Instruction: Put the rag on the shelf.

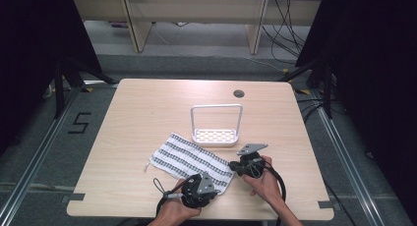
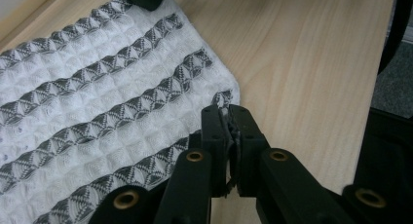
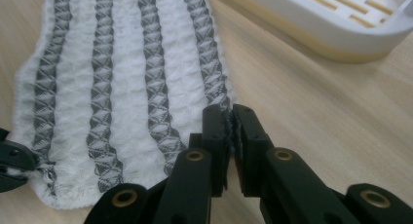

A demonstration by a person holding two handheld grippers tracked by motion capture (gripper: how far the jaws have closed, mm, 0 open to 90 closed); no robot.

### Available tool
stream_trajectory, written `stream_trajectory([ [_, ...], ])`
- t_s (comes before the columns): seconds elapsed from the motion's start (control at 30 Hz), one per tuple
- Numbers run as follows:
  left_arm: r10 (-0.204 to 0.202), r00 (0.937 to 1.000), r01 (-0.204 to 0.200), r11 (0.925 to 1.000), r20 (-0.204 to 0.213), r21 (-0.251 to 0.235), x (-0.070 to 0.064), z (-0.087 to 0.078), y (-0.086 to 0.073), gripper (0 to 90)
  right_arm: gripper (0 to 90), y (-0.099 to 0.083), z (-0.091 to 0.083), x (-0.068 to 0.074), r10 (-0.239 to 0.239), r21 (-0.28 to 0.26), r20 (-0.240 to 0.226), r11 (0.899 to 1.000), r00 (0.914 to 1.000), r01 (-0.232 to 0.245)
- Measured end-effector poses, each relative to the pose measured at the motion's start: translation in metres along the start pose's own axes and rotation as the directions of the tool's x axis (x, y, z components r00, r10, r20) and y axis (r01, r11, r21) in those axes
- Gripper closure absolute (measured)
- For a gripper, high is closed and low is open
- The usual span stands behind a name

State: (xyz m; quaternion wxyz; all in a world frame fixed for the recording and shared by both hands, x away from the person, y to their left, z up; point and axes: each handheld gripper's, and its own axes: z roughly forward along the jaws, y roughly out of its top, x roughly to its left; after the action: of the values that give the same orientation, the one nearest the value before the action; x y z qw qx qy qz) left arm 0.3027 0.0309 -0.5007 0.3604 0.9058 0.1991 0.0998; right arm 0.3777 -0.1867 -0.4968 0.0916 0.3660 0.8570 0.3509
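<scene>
1. The cloth [image 1: 189, 159] lies flat on the table [image 1: 147, 113], near the front edge, just left of centre.
2. It is white waffle weave with grey zigzag stripes running along its length; a loose thread trails from its far-left corner.
3. The left gripper [image 2: 229, 112] has its jaws pinched tight on the cloth's near corner.
4. The right gripper [image 3: 230, 113] is likewise clamped on the cloth's right corner, a fold of the edge caught between the jaws.
5. A white slotted rack [image 1: 216, 125] with a tall loop handle stands just beyond the cloth, apart from it.
</scene>
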Motion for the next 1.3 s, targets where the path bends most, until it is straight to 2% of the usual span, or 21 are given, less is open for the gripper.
stream_trajectory([
  [0.03, -0.025, 0.9997, 0.025, 0.9994, 0.006, -0.022, -0.001, -0.001, 0.0, 86.0, 85.7, 0.001, -0.003, 0.0, -0.007, 0.0, -0.003, 1.0, 1.0, 0.007],
  [0.07, 0.001, 1.0, -0.001, 0.9999, -0.004, -0.011, 0.002, -0.005, 0.002, 86.0, 85.8, 0.002, -0.004, 0.001, 0.0, -0.021, -0.009, 1.0, 1.0, 0.0],
  [0.17, -0.017, 0.9998, 0.017, 0.9985, 0.003, -0.051, 0.003, -0.016, 0.005, 86.2, 85.9, 0.008, -0.013, 0.003, 0.001, -0.056, -0.019, 0.998, 0.9998, -0.002],
  [0.23, -0.006, 0.9999, 0.006, 0.9985, -0.01, -0.055, 0.004, -0.021, 0.007, 86.3, 86.0, 0.011, -0.018, 0.003, 0.003, -0.084, -0.023, 0.996, 0.9997, -0.005],
  [0.27, 0.003, 1.0, -0.004, 0.9971, -0.007, -0.076, 0.005, -0.031, 0.011, 86.3, 86.1, 0.017, -0.031, 0.006, -0.001, -0.096, -0.036, 0.995, 0.9994, -0.003],
  [0.33, -0.006, 0.9999, 0.005, 0.9946, -0.014, -0.103, 0.006, -0.04, 0.015, 86.3, 86.3, 0.023, -0.039, 0.008, -0.021, -0.138, -0.042, 0.99, 0.9989, 0.015],
  [0.37, 0.01, 0.9997, -0.012, 0.9947, -0.02, -0.102, 0.007, -0.046, 0.018, 86.3, 86.3, 0.025, -0.042, 0.01, -0.018, -0.152, -0.05, 0.988, 0.9986, 0.01],
  [0.47, -0.005, 0.9996, 0.001, 0.9895, -0.029, -0.145, 0.01, -0.059, 0.022, 86.3, 86.5, 0.032, -0.05, 0.015, -0.015, -0.179, -0.061, 0.984, 0.998, 0.003],
  [0.5, 0.005, 0.9991, -0.011, 0.9899, -0.042, -0.141, 0.012, -0.064, 0.024, 86.4, 86.5, 0.035, -0.052, 0.015, -0.019, -0.188, -0.064, 0.982, 0.9978, 0.007],
  [0.57, -0.02, 0.9988, 0.012, 0.9855, -0.044, -0.169, 0.013, -0.074, 0.027, 86.4, 86.6, 0.04, -0.058, 0.018, -0.006, -0.194, -0.068, 0.981, 0.9977, -0.007],
  [0.63, -0.02, 0.9986, 0.011, 0.9838, -0.049, -0.179, 0.015, -0.079, 0.029, 86.5, 86.8, 0.048, -0.064, 0.019, -0.027, -0.198, -0.075, 0.98, 0.9968, 0.012],
  [0.67, -0.018, 0.9985, 0.007, 0.9805, -0.052, -0.196, 0.018, -0.091, 0.034, 86.5, 86.8, 0.052, -0.067, 0.02, -0.033, -0.201, -0.083, 0.979, 0.996, 0.016],
  [0.7, -0.043, 0.9976, 0.029, 0.972, -0.054, -0.233, 0.017, -0.096, 0.037, 86.5, 86.8, 0.056, -0.071, 0.021, -0.039, -0.215, -0.07, 0.976, 0.9968, 0.023],
  [0.73, -0.011, 0.9981, -0.002, 0.978, -0.06, -0.209, 0.02, -0.104, 0.04, 86.5, 86.8, 0.06, -0.075, 0.022, -0.041, -0.218, -0.075, 0.976, 0.9963, 0.024],
  [0.77, -0.022, 0.9976, 0.007, 0.9733, -0.066, -0.229, 0.021, -0.108, 0.042, 86.5, 86.9, 0.065, -0.078, 0.023, -0.047, -0.229, -0.073, 0.973, 0.9962, 0.029],
  [0.83, -0.004, 0.9962, -0.017, 0.973, -0.087, -0.23, 0.025, -0.12, 0.047, 86.6, 86.9, 0.073, -0.086, 0.024, -0.046, -0.246, -0.086, 0.969, 0.9953, 0.024],
  [0.97, -0.026, 0.9953, 0.001, 0.9658, -0.093, -0.259, 0.032, -0.136, 0.053, 86.6, 86.9, 0.087, -0.101, 0.028, -0.056, -0.279, -0.091, 0.96, 0.9943, 0.029],
  [1.03, -0.032, 0.9934, -0.001, 0.9592, -0.11, -0.283, 0.038, -0.154, 0.06, 86.6, 86.9, 0.094, -0.109, 0.029, -0.068, -0.304, -0.101, 0.952, 0.9926, 0.034],
  [1.17, -0.031, 0.9919, -0.008, 0.9522, -0.123, -0.305, 0.044, -0.17, 0.069, 86.6, 86.9, 0.104, -0.122, 0.032, -0.07, -0.314, -0.092, 0.949, 0.9933, 0.038],
  [1.23, -0.027, 0.9906, -0.017, 0.9488, -0.134, -0.315, 0.048, -0.178, 0.075, 86.6, 86.9, 0.114, -0.132, 0.033, -0.102, -0.357, -0.088, 0.932, 0.9908, 0.064],
  [1.3, -0.028, 0.9901, -0.018, 0.9446, -0.137, -0.328, 0.053, -0.185, 0.08, 86.6, 86.9, 0.119, -0.141, 0.036, -0.096, -0.357, -0.089, 0.932, 0.9914, 0.058],
])
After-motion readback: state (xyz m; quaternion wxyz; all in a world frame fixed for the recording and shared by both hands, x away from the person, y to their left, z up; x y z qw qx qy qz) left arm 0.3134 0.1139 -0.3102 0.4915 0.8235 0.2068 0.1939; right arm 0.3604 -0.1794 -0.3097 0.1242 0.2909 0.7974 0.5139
